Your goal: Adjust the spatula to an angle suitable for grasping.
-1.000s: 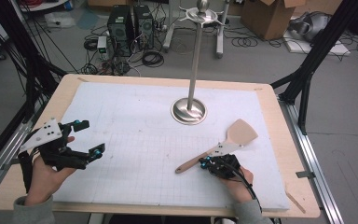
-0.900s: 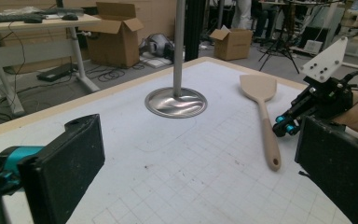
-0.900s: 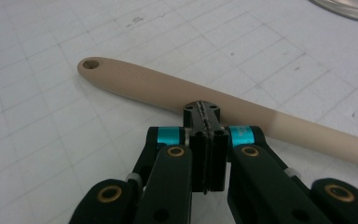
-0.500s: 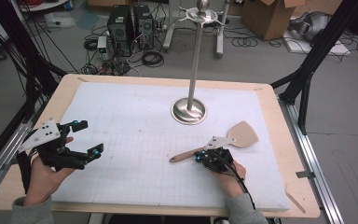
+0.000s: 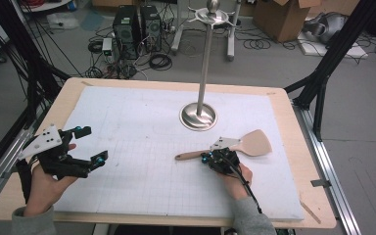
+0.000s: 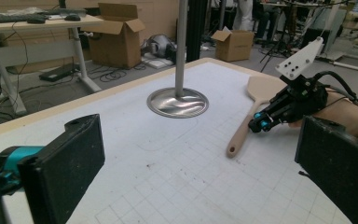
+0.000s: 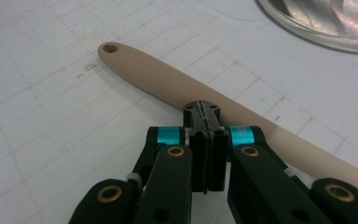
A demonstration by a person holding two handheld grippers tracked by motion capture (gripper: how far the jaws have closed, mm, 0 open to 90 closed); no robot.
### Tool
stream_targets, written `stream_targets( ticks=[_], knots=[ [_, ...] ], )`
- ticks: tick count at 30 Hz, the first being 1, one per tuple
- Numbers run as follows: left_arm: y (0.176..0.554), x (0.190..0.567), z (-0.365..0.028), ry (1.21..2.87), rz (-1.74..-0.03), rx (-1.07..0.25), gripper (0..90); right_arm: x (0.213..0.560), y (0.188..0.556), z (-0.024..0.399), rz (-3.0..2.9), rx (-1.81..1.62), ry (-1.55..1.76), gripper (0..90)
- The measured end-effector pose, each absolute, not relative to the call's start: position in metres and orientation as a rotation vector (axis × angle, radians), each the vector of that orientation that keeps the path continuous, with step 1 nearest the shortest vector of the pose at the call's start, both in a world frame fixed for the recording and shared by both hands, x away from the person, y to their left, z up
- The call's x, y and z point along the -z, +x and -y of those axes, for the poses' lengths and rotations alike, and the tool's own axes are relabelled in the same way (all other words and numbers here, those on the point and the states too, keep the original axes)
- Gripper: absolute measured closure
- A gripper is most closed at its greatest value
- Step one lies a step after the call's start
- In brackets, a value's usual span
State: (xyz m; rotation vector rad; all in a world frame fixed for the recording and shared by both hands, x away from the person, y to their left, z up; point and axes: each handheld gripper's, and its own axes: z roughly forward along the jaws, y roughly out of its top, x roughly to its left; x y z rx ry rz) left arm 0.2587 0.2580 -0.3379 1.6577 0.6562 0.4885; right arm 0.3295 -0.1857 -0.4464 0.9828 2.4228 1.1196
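Observation:
A pale wooden spatula (image 5: 254,144) lies flat on the white mat, handle pointing left and blade to the right. My right gripper (image 5: 206,159) is shut with nothing between its jaws. Its closed tips (image 7: 203,109) touch the near side of the spatula handle (image 7: 158,70), about halfway along. My left gripper (image 5: 92,143) is held over the mat's left side, open and empty, far from the spatula. The left gripper view looks between its wide-apart pads (image 6: 74,154) at the spatula (image 6: 242,130) and the right gripper (image 6: 258,123).
A metal stand with a round base (image 5: 198,116) and a tall pole rises from the mat just beyond the spatula; its base rim (image 7: 326,23) lies close ahead of the right gripper. The wooden table edge (image 5: 313,196) frames the mat. Boxes and cables are on the floor behind.
The right gripper has slid left along the mat, staying shut against the handle. The spatula has swung from a diagonal lie to nearly level across the picture. The left gripper has kept still.

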Motion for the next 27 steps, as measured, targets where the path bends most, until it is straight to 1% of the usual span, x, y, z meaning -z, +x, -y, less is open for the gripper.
stream_targets(
  ticks=[14, 27],
  knots=[
    [0.259, 0.338, -0.257, 1.656, -0.657, -0.488, 1.8, 0.448, 0.343, 0.179, -2.385, -1.115, 1.014, 90.0],
    [0.26, 0.339, -0.255, 1.667, -0.651, -0.487, 1.8, 0.448, 0.347, 0.177, -2.372, -1.109, 1.023, 90.0]
  ],
)
